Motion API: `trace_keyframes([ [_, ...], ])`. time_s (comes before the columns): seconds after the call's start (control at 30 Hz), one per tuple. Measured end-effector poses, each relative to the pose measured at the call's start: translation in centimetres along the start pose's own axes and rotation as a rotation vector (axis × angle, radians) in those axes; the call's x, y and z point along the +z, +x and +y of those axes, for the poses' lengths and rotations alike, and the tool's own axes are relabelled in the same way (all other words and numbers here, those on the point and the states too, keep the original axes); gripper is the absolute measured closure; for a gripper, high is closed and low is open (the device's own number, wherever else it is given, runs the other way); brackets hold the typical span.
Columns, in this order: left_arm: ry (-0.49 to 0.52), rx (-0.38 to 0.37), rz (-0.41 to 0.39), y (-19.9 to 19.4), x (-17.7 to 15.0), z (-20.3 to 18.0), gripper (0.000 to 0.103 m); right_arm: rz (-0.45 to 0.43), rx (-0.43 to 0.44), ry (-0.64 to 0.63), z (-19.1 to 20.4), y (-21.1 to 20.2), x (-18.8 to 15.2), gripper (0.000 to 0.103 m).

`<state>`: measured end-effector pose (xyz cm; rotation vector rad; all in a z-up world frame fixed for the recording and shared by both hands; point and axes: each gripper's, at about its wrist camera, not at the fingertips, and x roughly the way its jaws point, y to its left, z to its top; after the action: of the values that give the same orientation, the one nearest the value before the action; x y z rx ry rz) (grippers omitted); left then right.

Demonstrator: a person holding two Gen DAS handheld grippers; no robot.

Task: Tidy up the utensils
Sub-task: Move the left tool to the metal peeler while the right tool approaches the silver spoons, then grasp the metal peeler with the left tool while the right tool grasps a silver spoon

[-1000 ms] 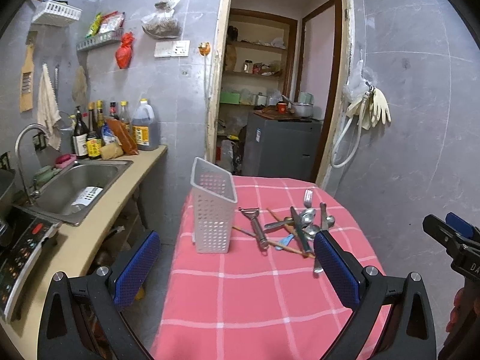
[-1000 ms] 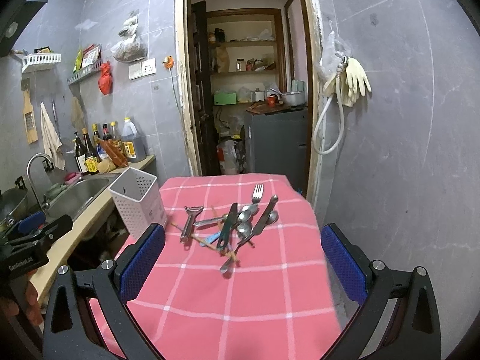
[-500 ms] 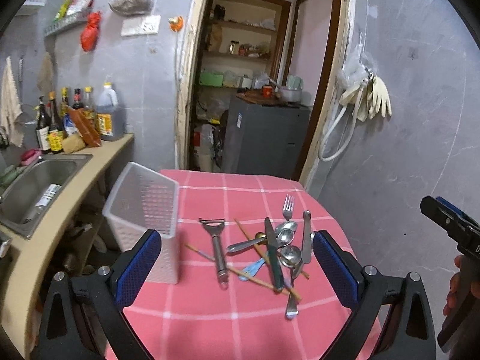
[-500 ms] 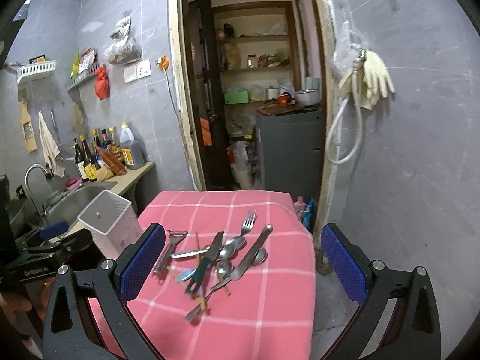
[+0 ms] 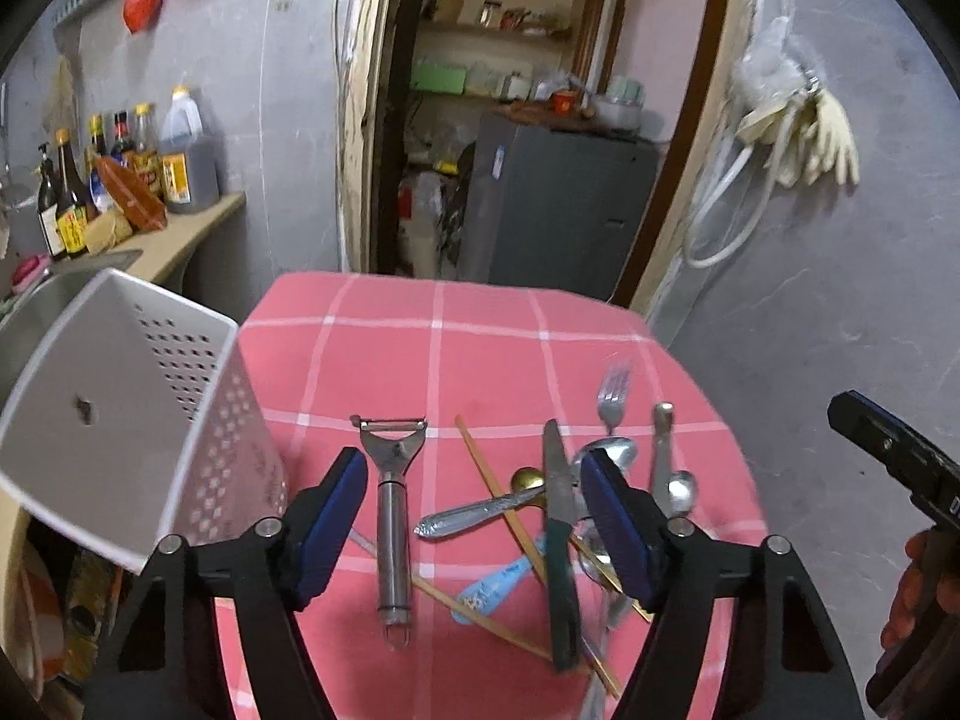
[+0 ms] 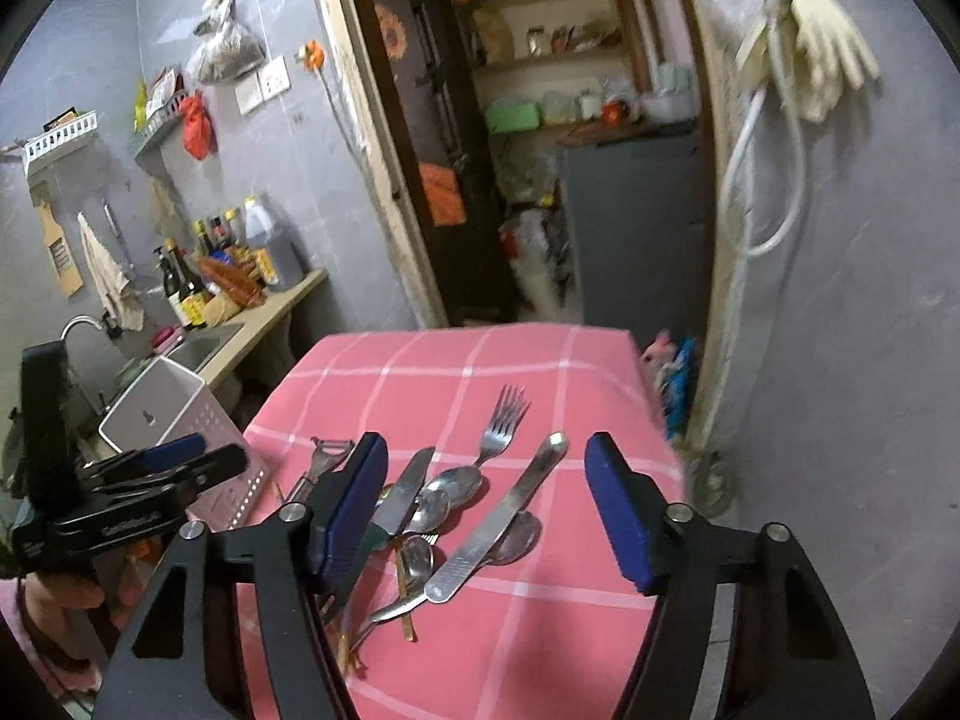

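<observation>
Low in the left wrist frame, the left gripper [image 5: 474, 531] hangs over the pink checked desk [image 5: 480, 348] with its jaws parted and just narrowed, pressing on nothing, the peeler [image 5: 393, 516] lying between them and the white perforated holder [image 5: 138, 420] standing at left. In the right wrist frame the right gripper [image 6: 486, 519], likewise parted and just narrowed, holds nothing above the heaped knife [image 6: 405, 492], spoons [image 6: 456, 486] and fork [image 6: 501, 426] at frame centre.

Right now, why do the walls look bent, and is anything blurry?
Left wrist view: fisheye lens bows the door frame and darkens the corners; the white basket near the lens looks smeared. Right wrist view: same curving; the tablecloth edge is soft, the fork fairly crisp.
</observation>
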<state>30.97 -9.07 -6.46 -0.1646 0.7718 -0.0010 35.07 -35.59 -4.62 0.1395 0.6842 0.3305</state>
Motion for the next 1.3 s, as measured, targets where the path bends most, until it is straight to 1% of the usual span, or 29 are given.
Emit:
trace_keyframes([
  [0.07, -0.007, 0.022, 0.033, 1.8, 0.1, 0.1, 0.041, 0.027, 0.02, 0.001, -0.2, 1.8, -0.3, 0.051],
  [0.13, -0.022, 0.036, 0.063, 3.2, 0.2, 0.4, 0.043, 0.053, 0.039, 0.011, -0.5, 3.5, -0.7, 0.054],
  [0.23, -0.037, 0.051, 0.088, 4.6, 0.2, 0.8, 0.045, 0.105, 0.056, 0.033, -0.6, 6.5, -1.3, 0.06],
  [0.33, -0.051, 0.065, 0.126, 6.2, 0.2, 1.2, 0.051, 0.146, 0.089, 0.044, -0.3, 8.6, -2.0, 0.064],
  [0.43, -0.063, 0.077, 0.158, 7.5, 0.0, 1.6, 0.053, 0.192, 0.113, 0.041, 0.1, 10.7, -2.9, 0.068],
  [0.5, -0.071, 0.085, 0.175, 8.2, -0.2, 1.9, 0.055, 0.219, 0.118, 0.05, 0.0, 11.8, -3.4, 0.072],
  [0.57, -0.088, 0.092, 0.197, 9.0, -0.2, 2.1, 0.057, 0.24, 0.116, 0.064, 0.0, 12.8, -3.8, 0.074],
  [0.73, -0.122, 0.111, 0.237, 10.5, 0.0, 2.7, 0.057, 0.292, 0.109, 0.091, 0.3, 15.2, -4.9, 0.078],
  [0.83, -0.135, 0.122, 0.251, 11.1, 0.2, 2.9, 0.057, 0.308, 0.11, 0.104, 0.4, 16.1, -5.3, 0.078],
  [1.0, -0.139, 0.134, 0.27, 12.1, 0.3, 3.5, 0.057, 0.308, 0.117, 0.115, 0.6, 17.0, -5.5, 0.078],
  [1.03, -0.14, 0.136, 0.277, 12.3, 0.2, 3.6, 0.058, 0.309, 0.117, 0.116, 0.6, 17.1, -5.5, 0.078],
  [1.07, -0.147, 0.136, 0.291, 12.6, 0.1, 3.7, 0.062, 0.309, 0.121, 0.121, 0.7, 17.2, -5.5, 0.08],
  [1.13, -0.162, 0.127, 0.31, 13.0, 0.0, 3.9, 0.064, 0.306, 0.122, 0.129, 0.6, 17.3, -5.5, 0.08],
  [1.3, -0.189, 0.109, 0.317, 13.1, 0.1, 4.3, 0.065, 0.306, 0.141, 0.157, 0.1, 17.5, -5.5, 0.08],
])
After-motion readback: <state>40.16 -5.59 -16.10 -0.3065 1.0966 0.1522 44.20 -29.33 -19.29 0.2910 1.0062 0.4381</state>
